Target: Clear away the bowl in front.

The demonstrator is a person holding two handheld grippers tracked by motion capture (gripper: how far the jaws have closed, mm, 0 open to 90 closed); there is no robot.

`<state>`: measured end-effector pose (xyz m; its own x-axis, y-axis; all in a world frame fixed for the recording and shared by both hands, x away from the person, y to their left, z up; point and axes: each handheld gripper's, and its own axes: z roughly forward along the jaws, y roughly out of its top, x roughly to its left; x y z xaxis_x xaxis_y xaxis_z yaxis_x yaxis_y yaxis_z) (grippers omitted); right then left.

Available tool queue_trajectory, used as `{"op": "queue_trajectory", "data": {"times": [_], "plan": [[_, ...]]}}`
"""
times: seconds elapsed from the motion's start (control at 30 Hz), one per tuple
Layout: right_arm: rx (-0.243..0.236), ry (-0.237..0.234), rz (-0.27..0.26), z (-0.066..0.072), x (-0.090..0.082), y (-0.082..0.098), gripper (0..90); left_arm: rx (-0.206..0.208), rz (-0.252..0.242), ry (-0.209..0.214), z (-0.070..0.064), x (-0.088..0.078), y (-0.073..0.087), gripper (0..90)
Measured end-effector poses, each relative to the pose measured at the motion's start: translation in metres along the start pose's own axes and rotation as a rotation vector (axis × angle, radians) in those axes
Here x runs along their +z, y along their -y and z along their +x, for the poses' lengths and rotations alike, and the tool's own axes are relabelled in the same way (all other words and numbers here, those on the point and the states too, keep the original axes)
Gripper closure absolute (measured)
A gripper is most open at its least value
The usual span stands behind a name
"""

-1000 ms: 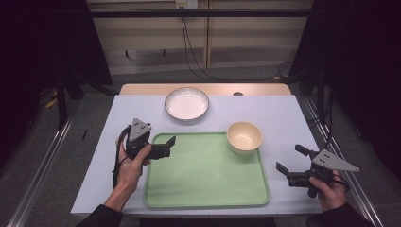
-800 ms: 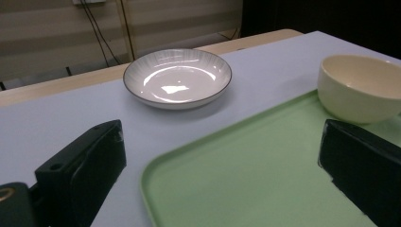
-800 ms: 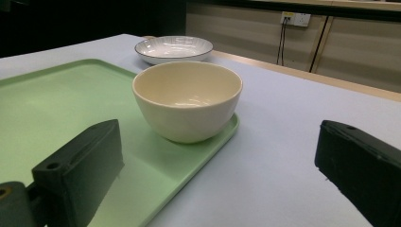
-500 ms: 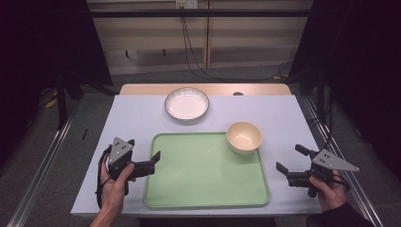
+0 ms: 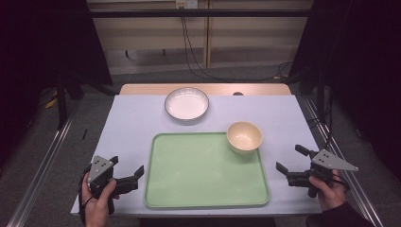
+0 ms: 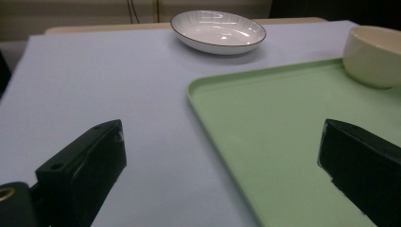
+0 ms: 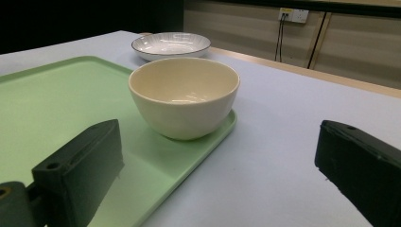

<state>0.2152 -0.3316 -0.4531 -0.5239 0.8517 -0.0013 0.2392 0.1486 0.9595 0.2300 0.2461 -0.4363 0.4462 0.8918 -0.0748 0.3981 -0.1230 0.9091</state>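
- Starting at the left of the high view, the left gripper [image 5: 126, 176] sits in the person's left hand [image 5: 97, 203] at the near left corner of the table [image 5: 137, 118], just beside the left edge of the green tray [image 5: 203, 175].
- Its jaws are spread wide and grasp nothing; in the left gripper view one jaw is over the pale table cover and the other over the tray's near left part, with the tray's rim [image 6: 213, 123] running between them.
- The tray lies in the middle of the near half of the table, its floor bare apart from one corner.
- The white plate [image 5: 187, 104] rests on the table cover beyond the tray, well apart from both grippers; the left gripper view shows it far off at the top [image 6: 218, 31].
- The cream bowl [image 5: 244, 137] stands upright in the tray's far right corner, close against the rim; it looks empty in the right gripper view [image 7: 184, 97].
- The right gripper [image 5: 291, 161] is held by the right hand [image 5: 331, 191] near the right edge of the table, just off the tray's right side.
- Its jaws are also released and wide apart, closing on nothing; in the right gripper view the bowl sits ahead between them, apart from both.
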Motion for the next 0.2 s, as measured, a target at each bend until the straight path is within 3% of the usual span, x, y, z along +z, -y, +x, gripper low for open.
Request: {"op": "queue_trajectory", "data": {"times": [0.03, 0.13, 0.2], "plan": [[-0.001, 0.004, 0.007, -0.0007, -0.0001, 0.0002, 1.4, 0.033, -0.001, -0.006, -0.0003, -0.0021, 0.0002, 1.8], [0.007, 0.001, 0.011, -0.0006, 0.0008, 0.0007, 1.5, 0.023, -0.008, 0.013, -0.0005, -0.0043, 0.0003, 1.4], [0.001, 0.014, 0.019, -0.0013, 0.0020, 0.0013, 1.4, 0.036, -0.011, 0.001, -0.0013, -0.0043, 0.0002, 1.3]]}}
